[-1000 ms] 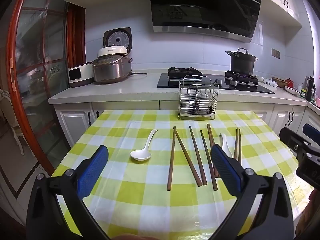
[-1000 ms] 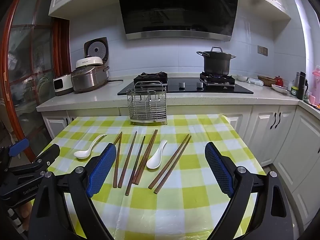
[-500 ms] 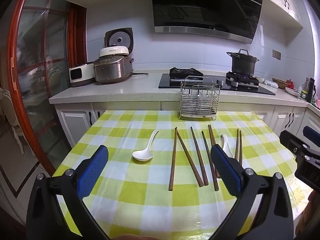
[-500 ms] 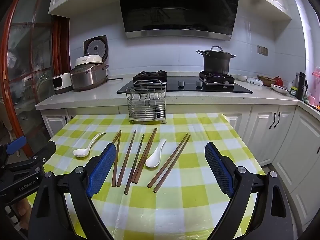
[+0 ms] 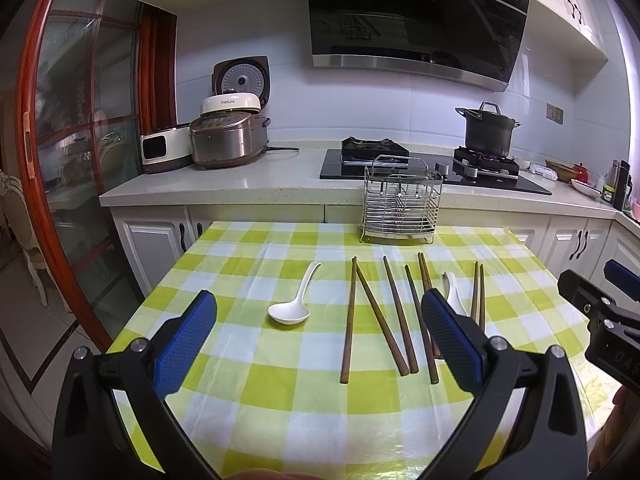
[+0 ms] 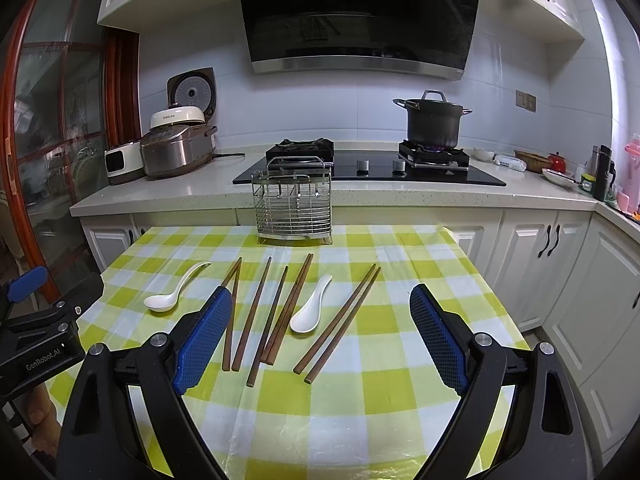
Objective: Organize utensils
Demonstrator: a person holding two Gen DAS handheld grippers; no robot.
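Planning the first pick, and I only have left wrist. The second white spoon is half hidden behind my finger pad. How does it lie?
Observer: The right wrist view shows the whole spoon. Its bowl is toward the camera and its handle toward the wire utensil rack.
Operator: Anything crossing it?
Observer: Nothing overlaps it. The right-hand chopstick pair lies apart from it. The left-hand chopstick pair is close, and I cannot tell whether they touch.
Operator: Right gripper state?
Observer: Open and empty.
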